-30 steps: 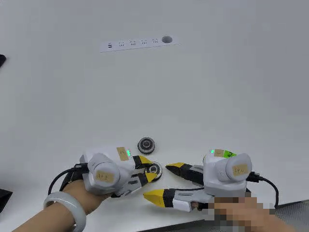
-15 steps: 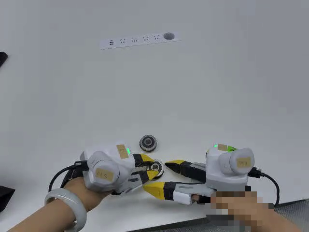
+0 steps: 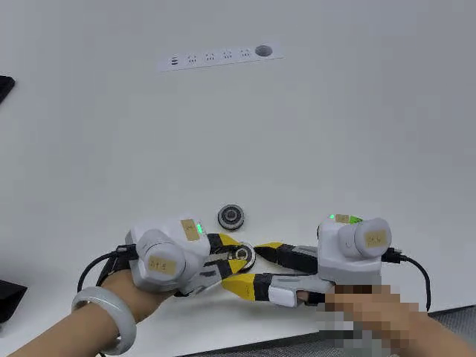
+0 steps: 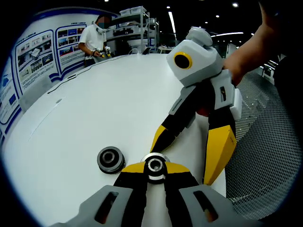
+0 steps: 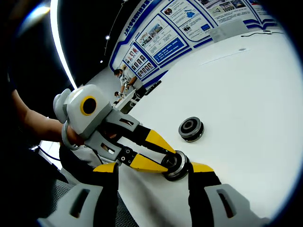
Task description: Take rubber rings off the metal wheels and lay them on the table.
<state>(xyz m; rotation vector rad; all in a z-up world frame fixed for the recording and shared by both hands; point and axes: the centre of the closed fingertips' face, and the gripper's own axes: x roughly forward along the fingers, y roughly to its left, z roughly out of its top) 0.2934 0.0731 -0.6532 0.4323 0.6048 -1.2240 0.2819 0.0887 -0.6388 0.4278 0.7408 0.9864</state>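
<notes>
The metal wheel (image 3: 244, 257) is mostly buried between yellow jaw tips, so I can't tell whether its rubber ring is on. The left gripper (image 3: 239, 254) is clamped on it, low over the white surface (image 3: 312, 134) near the front edge, pointing right. The right gripper (image 3: 246, 266) faces it, jaws spread wide either side of that wheel; contact is unclear. A second wheel (image 3: 231, 216) lies just beyond, apart.

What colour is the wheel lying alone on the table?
The wheel is black outside, grey metal at the centre; clearest in the left gripper view.
</notes>
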